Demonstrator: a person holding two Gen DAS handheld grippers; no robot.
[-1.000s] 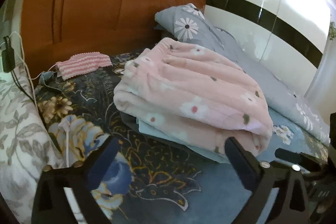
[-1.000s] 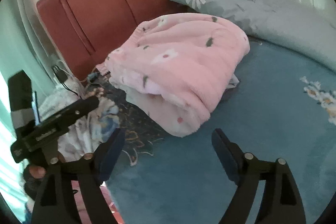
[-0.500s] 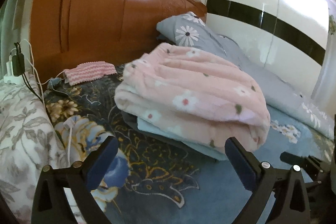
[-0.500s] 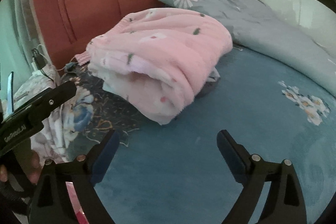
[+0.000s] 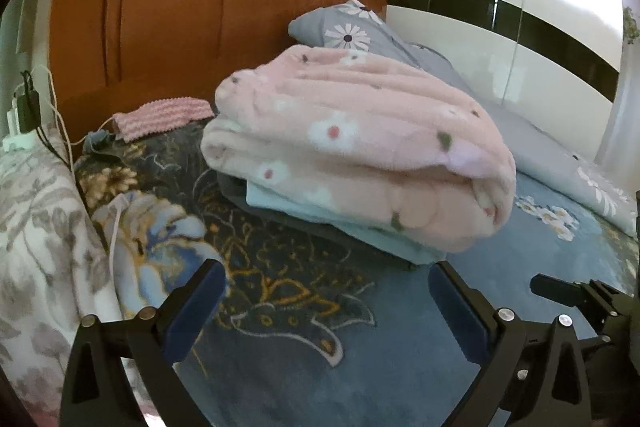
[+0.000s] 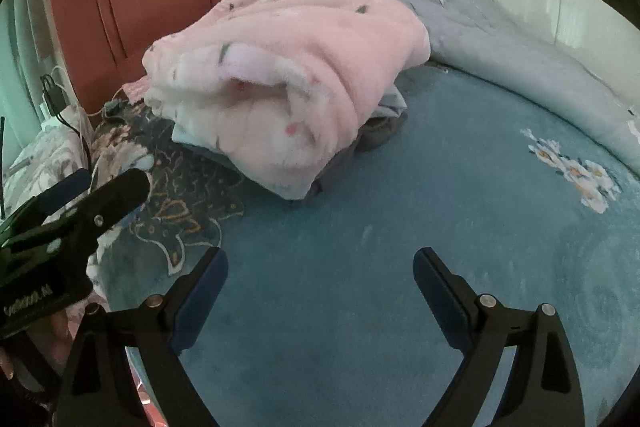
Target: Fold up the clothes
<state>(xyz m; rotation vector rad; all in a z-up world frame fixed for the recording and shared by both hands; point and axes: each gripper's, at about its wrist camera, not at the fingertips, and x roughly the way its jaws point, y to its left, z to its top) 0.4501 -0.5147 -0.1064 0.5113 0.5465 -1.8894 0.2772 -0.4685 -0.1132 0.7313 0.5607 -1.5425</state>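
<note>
Closer now than a second ago: both views have dropped lower and swung in toward the pink fleece garment (image 5: 360, 147), which fills more of each frame. My left claw (image 5: 326, 307) has its fingers spread apart with nothing between them, and my right claw (image 6: 320, 291) stands just as wide and just as bare. That pink fleece lies folded on top of a light blue piece (image 5: 320, 219) and a dark grey one (image 6: 340, 163), a stack near the head end of the bed (image 6: 400, 267). Folded is how the task wants it, so this fits either a pile just set down or one I'm coming in to take up again. Around it: blue floral bedspread, wooden headboard (image 5: 180, 27), daisy pillow (image 5: 344, 31), and a striped pink cloth (image 5: 160, 119) by the headboard corner.
</note>
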